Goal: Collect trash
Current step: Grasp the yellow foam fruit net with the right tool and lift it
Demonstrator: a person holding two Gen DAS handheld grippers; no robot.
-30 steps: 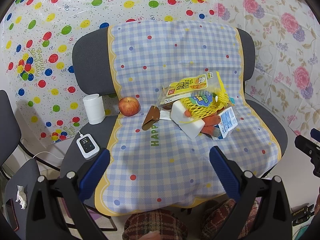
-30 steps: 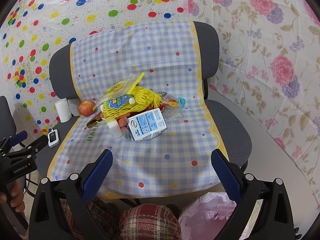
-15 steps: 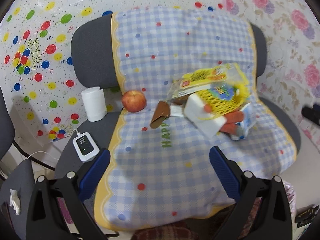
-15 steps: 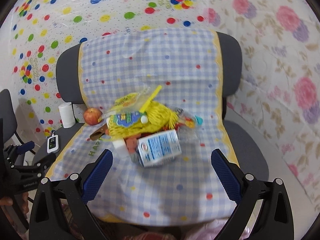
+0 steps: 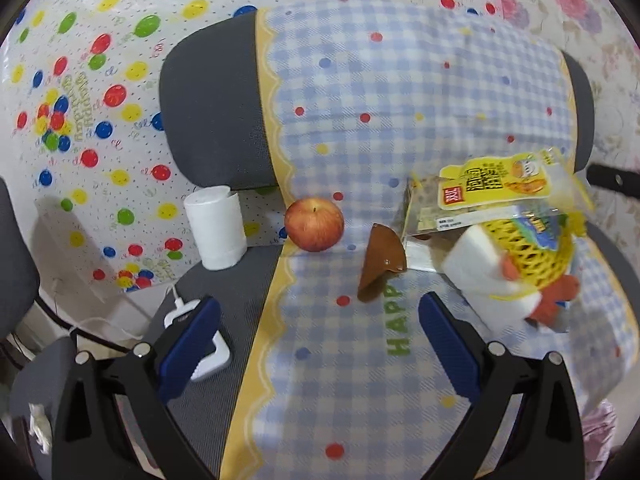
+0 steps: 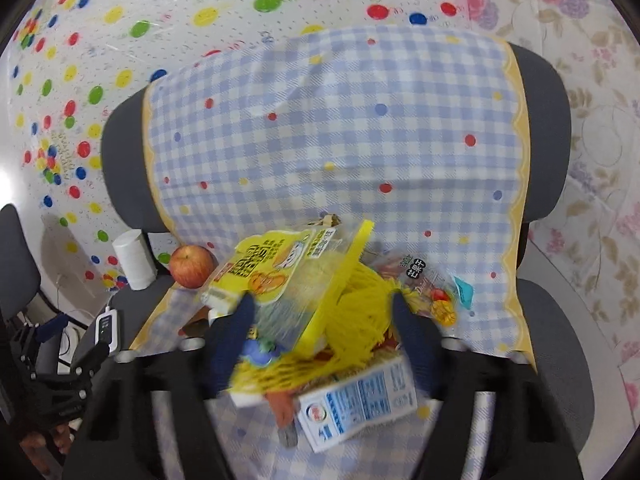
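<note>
Nearest us, our right gripper [image 6: 322,314] hangs over the trash pile [image 6: 344,320] on the chair [image 6: 560,320]. Its jaws have just been closing and now straddle the yellow net [image 6: 360,304] and the clear snack pack [image 6: 272,268]; blur hides whether the pads press, so we cannot tell if anything is gripped. A milk carton [image 6: 360,404] lies just below the net, toward us.

Our left gripper [image 5: 318,344] hovers with its jaws released and nothing between them, above the checked cloth [image 5: 360,380] that covers the seat. A white charger [image 5: 208,356] sits on the bare seat edge, partly behind the left finger.

Farther on lie a brown wrapper [image 5: 380,264], a white block [image 5: 480,276] against the net, and an apple [image 5: 314,224] well apart from the pile. A paper roll [image 5: 216,232] stands beside the apple. Behind everything rises the chair back, then a balloon-print sheet [image 5: 100,100].
</note>
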